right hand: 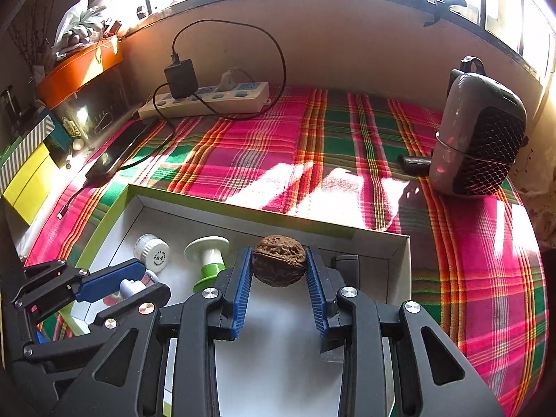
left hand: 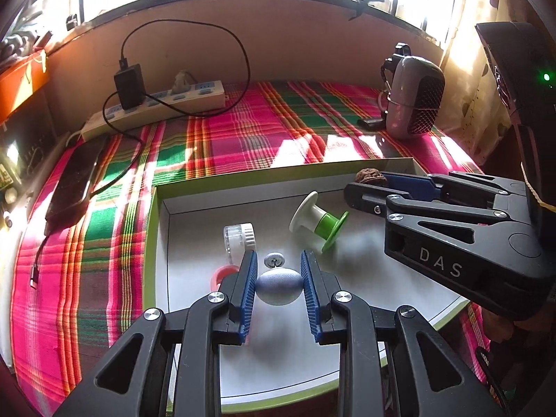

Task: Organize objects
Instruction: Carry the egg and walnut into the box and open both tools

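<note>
My left gripper is shut on a pale blue-grey rounded knob, held over the white tray with a green rim. The right wrist view shows that gripper low at the left with the knob between its blue pads. My right gripper is shut on a brown walnut near the tray's far wall. From the left wrist view, the right gripper reaches in from the right with the walnut.
In the tray lie a green-and-white spool, a clear jar with a white cap and a red ring. On the plaid cloth are a power strip, a dark phone and a grey speaker.
</note>
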Tool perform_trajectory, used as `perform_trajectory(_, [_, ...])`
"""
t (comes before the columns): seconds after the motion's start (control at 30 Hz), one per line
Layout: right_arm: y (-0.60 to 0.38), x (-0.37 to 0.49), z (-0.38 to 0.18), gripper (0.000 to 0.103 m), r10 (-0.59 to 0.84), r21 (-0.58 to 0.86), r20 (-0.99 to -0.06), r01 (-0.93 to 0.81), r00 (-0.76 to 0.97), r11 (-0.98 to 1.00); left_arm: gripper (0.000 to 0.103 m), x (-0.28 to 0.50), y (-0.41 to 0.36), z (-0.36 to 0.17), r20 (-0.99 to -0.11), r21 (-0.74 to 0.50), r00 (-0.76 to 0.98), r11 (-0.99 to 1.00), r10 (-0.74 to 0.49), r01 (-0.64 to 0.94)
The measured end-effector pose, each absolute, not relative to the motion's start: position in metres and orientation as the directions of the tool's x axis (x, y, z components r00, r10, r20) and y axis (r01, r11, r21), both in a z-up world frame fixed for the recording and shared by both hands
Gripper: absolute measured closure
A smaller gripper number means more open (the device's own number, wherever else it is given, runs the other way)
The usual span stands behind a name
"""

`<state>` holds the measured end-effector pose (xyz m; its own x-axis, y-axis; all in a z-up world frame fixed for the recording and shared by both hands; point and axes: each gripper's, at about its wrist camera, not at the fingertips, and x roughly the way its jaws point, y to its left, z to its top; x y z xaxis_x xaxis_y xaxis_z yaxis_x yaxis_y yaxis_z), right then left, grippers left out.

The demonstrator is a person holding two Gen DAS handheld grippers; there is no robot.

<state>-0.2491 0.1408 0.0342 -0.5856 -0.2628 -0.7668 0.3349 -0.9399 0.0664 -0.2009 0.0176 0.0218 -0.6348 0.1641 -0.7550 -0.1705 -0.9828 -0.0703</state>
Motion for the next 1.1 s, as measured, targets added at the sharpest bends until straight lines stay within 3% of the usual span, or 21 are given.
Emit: perform_trajectory(1.1, [0.133,-0.263,0.018,0.071,-0.222,0.038,-0.814,0.333,-0.537,-0.942,0.079,-0.207,0.02,0.012,-0.77,-0.07,-0.617,-0.982,0.163,-0.173])
